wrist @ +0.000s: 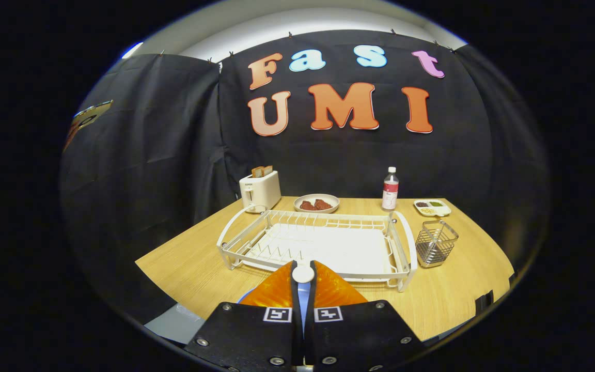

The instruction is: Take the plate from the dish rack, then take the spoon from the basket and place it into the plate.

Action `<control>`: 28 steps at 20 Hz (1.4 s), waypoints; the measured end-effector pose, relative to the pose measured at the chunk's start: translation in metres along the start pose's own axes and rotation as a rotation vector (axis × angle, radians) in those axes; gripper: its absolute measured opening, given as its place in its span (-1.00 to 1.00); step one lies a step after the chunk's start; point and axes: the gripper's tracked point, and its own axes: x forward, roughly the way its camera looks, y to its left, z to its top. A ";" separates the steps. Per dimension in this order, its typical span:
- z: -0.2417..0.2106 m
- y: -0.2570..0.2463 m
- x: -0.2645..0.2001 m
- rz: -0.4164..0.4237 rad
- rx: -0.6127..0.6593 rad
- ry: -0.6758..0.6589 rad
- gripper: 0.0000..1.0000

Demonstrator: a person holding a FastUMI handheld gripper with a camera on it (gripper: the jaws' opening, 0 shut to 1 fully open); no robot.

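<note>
A wooden table (pixel 463 289) stands in a booth walled with black cloth. At its middle sits one white wire dish rack (pixel 318 245) with no dishes in its slots. Just to the right of the rack, towards the table's right edge, stands one wire mesh basket (pixel 436 243); whether anything lies in it is hard to tell from here.

Along the table's far edge stand four things. At the far left corner is one white toaster (pixel 260 190) with toast sticking out of its top. Next to it is one round bowl (pixel 316 203) holding reddish-brown pieces of food. Further right is one upright bottle (pixel 390 189) with a white cap. Near the far right corner is one small divided dish (pixel 432 207) with small portions of food in its sections.

The gripper (pixel 303 274) hangs over the table's near edge, just in front of the rack. Its two fingers are pressed together on a white spoon (pixel 303 274), whose rounded end shows between the tips. Under the fingers, a sliver of a blue plate (pixel 303 305) shows through the gap.
</note>
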 end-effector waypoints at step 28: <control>0.041 -0.086 0.010 -0.083 0.028 0.083 0.95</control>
